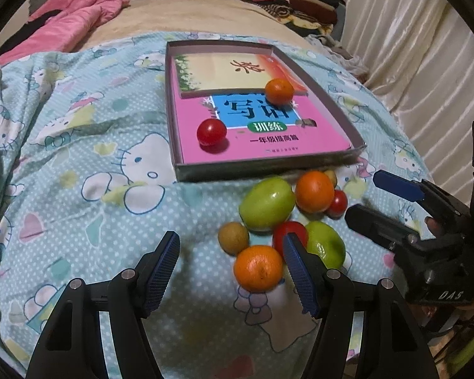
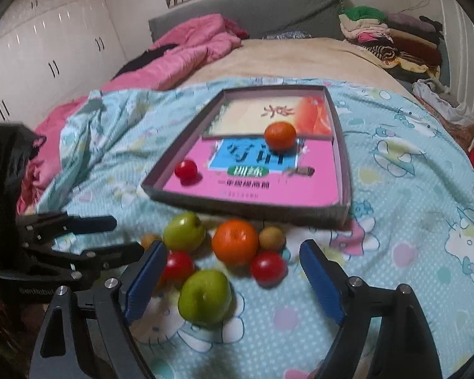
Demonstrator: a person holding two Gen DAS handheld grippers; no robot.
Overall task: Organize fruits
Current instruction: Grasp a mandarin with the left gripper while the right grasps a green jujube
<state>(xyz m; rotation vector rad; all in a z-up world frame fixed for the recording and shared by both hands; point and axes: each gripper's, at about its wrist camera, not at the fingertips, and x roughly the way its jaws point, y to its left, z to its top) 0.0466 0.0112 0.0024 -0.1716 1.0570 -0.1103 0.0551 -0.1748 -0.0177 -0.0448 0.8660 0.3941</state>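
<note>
On the bedspread (image 1: 79, 158), the left gripper (image 1: 230, 252) gapes wide and empty beside the fruit pile (image 1: 281, 218) clustered against the near edge of the shallow box (image 1: 262, 170), while the right gripper (image 2: 233, 268) spreads wide around it, gripping nothing.

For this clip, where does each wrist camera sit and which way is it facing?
Left wrist: low over the bedspread, looking toward the tray; its own fingers open, right gripper showing at right.
Right wrist: right of the other, facing the same way over the fruit pile; own fingers open, left gripper at left.
Shared: tray holding an orange and tomato, pile, pink quilt.
</note>
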